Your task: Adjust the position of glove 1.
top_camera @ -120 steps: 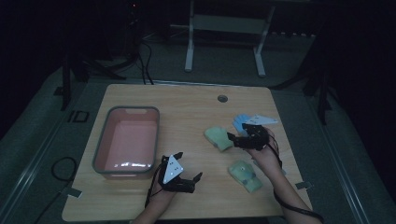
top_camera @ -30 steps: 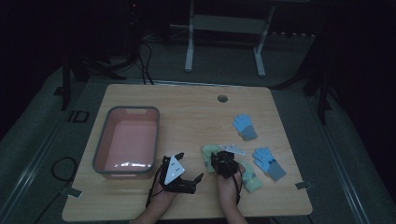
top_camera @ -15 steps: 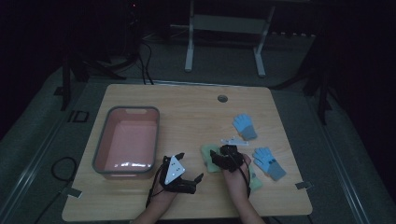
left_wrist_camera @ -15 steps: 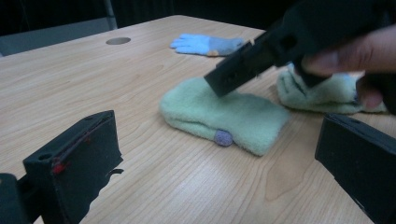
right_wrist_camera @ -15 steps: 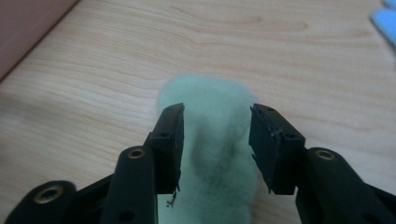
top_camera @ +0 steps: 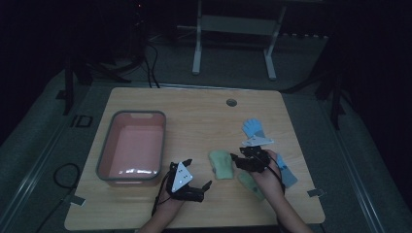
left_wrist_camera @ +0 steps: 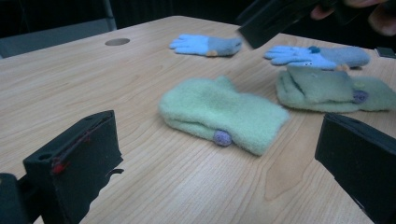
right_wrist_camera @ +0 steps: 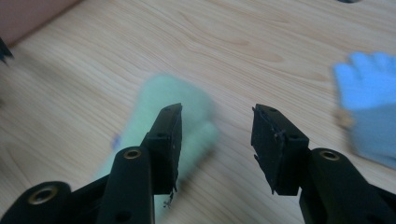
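Note:
A pale green mitten [top_camera: 221,163] [left_wrist_camera: 224,114] lies flat on the wooden table [top_camera: 194,111], just left of my right gripper [top_camera: 239,159]. That gripper [right_wrist_camera: 217,113] hovers above it, and its jaws have just been opening; nothing is between them. A second green mitten [top_camera: 250,184] [left_wrist_camera: 327,88] lies under the right hand. Two blue gloves [top_camera: 252,127] [top_camera: 286,170] rest to the right. My left gripper [top_camera: 198,173] [left_wrist_camera: 219,154] sits low near the front edge, open and empty, facing the first mitten.
A pink tub [top_camera: 131,145] with a grey rim stands at the table's left. A round hole [top_camera: 231,102] marks the far middle of the tabletop. Cables and a metal stand lie on the dark floor beyond.
My right gripper has opened, lifted and drawn away to the right, leaving the green mitten on the table. The left gripper has stayed put.

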`<state>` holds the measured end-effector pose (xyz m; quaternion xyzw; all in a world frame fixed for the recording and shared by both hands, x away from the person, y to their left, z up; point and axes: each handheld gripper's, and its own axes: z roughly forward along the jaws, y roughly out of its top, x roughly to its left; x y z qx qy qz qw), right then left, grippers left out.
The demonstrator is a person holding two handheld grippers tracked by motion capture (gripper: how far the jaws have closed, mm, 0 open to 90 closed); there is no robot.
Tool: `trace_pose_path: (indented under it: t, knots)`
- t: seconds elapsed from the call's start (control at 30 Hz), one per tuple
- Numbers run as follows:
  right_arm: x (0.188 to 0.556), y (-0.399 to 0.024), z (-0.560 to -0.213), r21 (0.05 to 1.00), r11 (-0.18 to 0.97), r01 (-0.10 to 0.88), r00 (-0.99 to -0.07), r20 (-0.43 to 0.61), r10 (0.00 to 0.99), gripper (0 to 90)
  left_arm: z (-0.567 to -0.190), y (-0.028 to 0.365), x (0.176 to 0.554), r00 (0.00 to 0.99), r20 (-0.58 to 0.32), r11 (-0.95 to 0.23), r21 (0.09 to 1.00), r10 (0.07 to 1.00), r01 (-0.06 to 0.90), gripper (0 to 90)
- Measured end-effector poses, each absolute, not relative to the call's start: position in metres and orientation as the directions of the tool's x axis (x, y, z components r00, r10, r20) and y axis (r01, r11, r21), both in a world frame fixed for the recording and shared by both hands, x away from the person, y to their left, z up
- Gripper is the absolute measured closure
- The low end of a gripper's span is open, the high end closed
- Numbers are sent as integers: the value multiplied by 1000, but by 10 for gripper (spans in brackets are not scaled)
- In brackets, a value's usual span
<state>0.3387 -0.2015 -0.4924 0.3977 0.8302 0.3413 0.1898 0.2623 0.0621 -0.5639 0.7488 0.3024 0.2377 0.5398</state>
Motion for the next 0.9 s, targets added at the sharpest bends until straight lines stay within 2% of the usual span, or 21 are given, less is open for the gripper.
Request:
trace_pose_path:
  t: [0.1, 0.3, 0.53, 0.73, 0.9]
  knots:
    - [333, -220, -489, 707, 478, 521, -625, -66, 778, 522, -564, 61, 262, 703, 33, -237, 952, 711, 195, 4]
    - [314, -251, -496, 694, 472, 544, -652, -5, 758, 522, -564, 61, 262, 701, 43, -246, 950, 712, 192, 4]
    - [298, -260, -517, 654, 533, 536, -694, -18, 720, 520, -564, 60, 262, 699, 42, -246, 950, 714, 194, 4]
    - [295, -262, -535, 612, 549, 569, -684, -18, 730, 484, -564, 60, 262, 699, 41, -245, 950, 714, 195, 4]
    - [292, -264, -541, 627, 532, 569, -672, -19, 741, 510, -564, 61, 262, 700, 43, -247, 950, 713, 193, 4]
